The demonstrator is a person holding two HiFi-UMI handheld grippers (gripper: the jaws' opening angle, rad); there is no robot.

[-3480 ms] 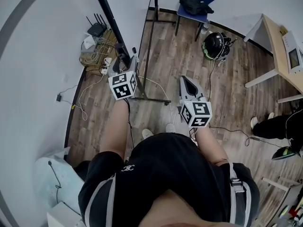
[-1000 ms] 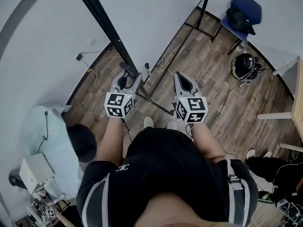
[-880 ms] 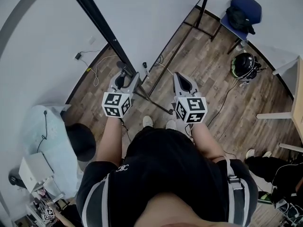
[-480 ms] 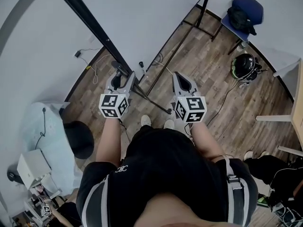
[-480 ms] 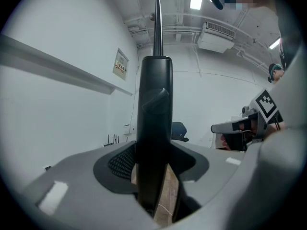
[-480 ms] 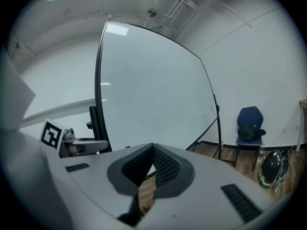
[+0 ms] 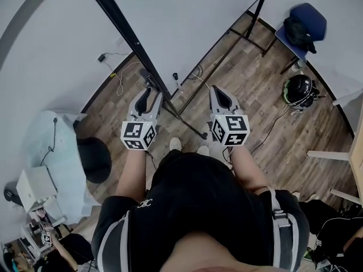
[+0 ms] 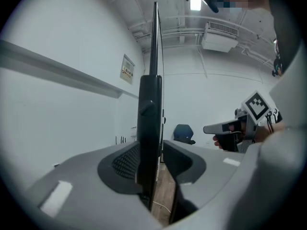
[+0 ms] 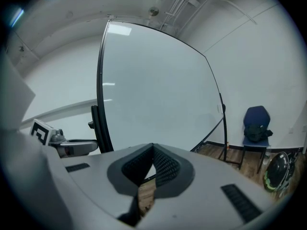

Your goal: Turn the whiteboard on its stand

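Task's thing: the large white whiteboard (image 7: 187, 27) with its thin black frame stands upright just ahead of the person, on a black metal stand whose floor bars (image 7: 190, 123) reach towards the feet.
Grasp point: the black upright post (image 8: 149, 123) at the board's left edge, with a small knob on its side.
Left gripper (image 7: 147, 94): jaws closing around that post. The left pad looks to be against it, while a strip of floor shows between the post and the right pad, so I judge the grip not yet made.
Right gripper (image 7: 220, 95): jaws clenched at the tips with nothing between them. It is held off the board's face, near it but apart, and right of the left gripper.
Surroundings: brown wood-plank floor (image 7: 255, 118); a blue chair (image 7: 306, 21) carrying a black bag far right; a black and green helmet (image 7: 299, 88) on the floor near the chair, well apart from the stand.
Step in hand: taking hold of the left edge, judging by the closing jaws, before any turn.
Next move calls for: both pads seated firmly on the post, then a steady sideways swing of that edge, with feet and the loose floor cables kept out from under the stand's bars.
Risk: a half-made grip could slip on the smooth post once the board starts to move.
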